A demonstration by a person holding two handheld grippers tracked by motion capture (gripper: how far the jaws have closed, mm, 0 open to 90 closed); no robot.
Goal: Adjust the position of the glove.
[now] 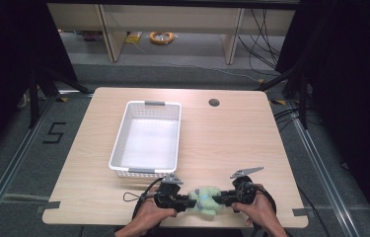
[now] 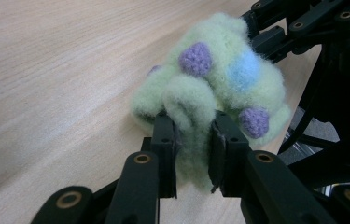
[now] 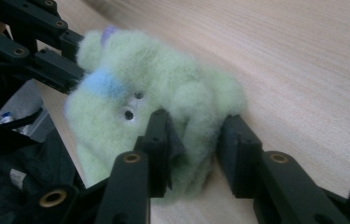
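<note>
Left tongs (image 1: 188,201) and right tongs (image 1: 218,199) both clamped on unlabelled green plush toy (image 1: 205,198), near white basket (image 1: 118,148).

We have both forearms coming in over the near edge of the table, hands close together, each wrapped around the body of its gripper. Our left hand (image 1: 150,213) holds the left gripper (image 1: 188,202) level, pointing toward our right; its jaws are pressed in on a fold of the green plush toy (image 1: 205,199) between the pads. Our right hand (image 1: 257,210) holds the right gripper (image 1: 218,199) level too, pointing toward our left, so the two sets of jaws face each other, near but apart. Its jaws also stand either side of a fold of the toy, pads against the fluff. The grey three-cornered plates sit on top of both grippers, and a cable loops out to the left of our left wrist.
</note>
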